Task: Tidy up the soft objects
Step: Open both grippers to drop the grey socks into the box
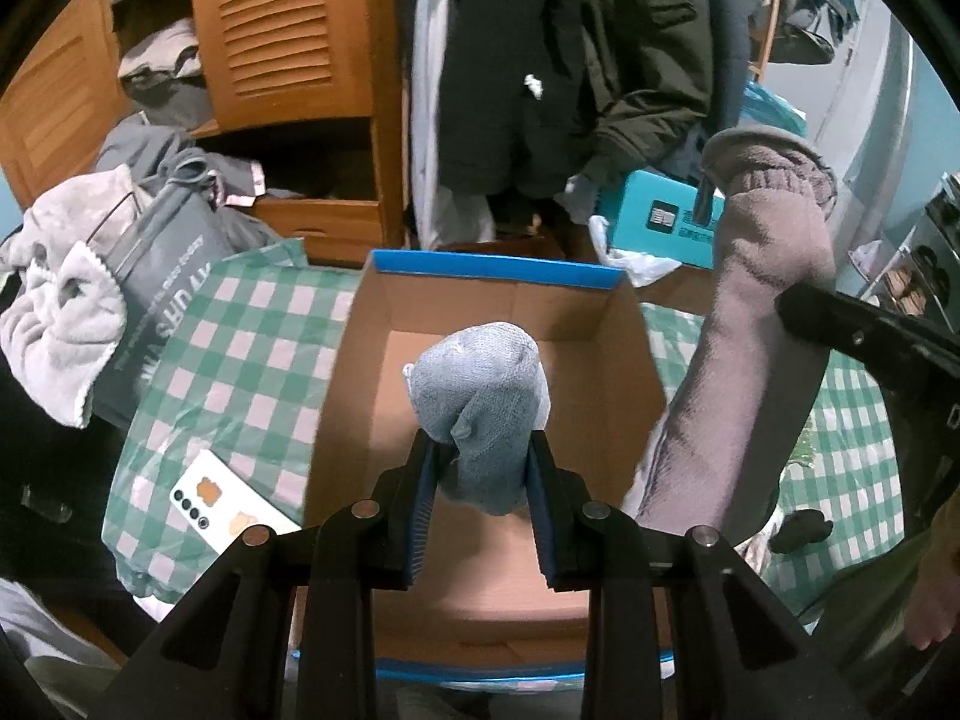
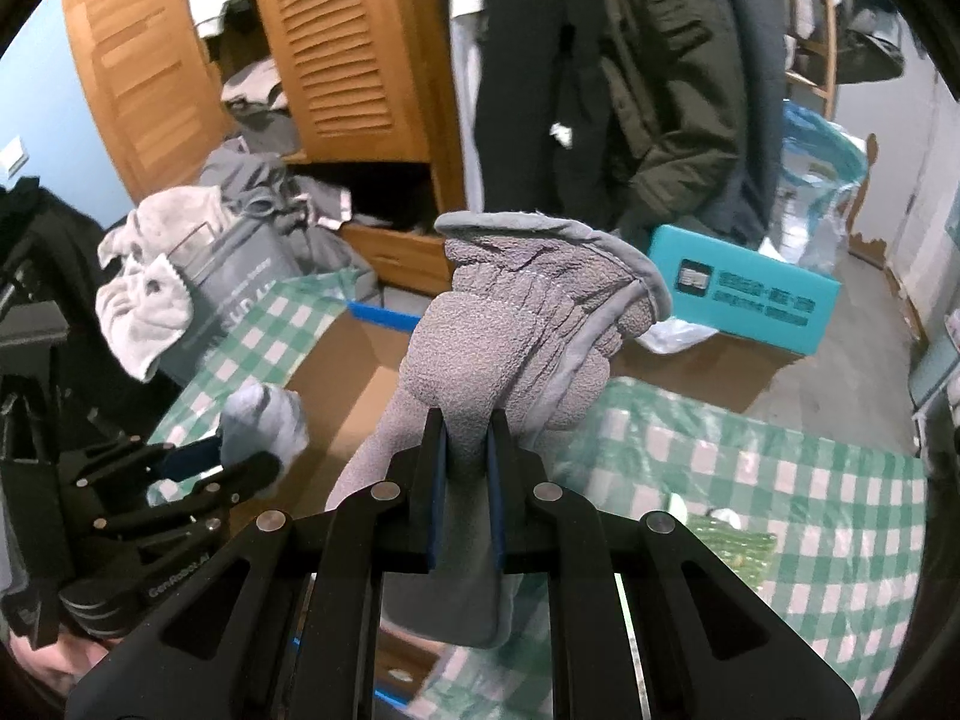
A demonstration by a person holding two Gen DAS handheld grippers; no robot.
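The left gripper (image 1: 480, 450) is clenched on a bunched pale-blue knitted sock (image 1: 480, 402), held above the open brown cardboard box with blue rim (image 1: 498, 269). The right gripper (image 2: 467, 438) pinches a long grey fleece glove (image 2: 510, 324) beside the box's right edge, over the green-and-white checked bedspread (image 2: 780, 480).

A pale blue-grey knitted sock (image 1: 480, 402), bunched into a lump, is pinched upright over the open cardboard box (image 1: 414, 300) on the green-checked bed. At its three o'clock hangs a long grey fleece glove (image 2: 480, 354) with an elastic-gathered cuff, its cuff end uppermost and folded over.
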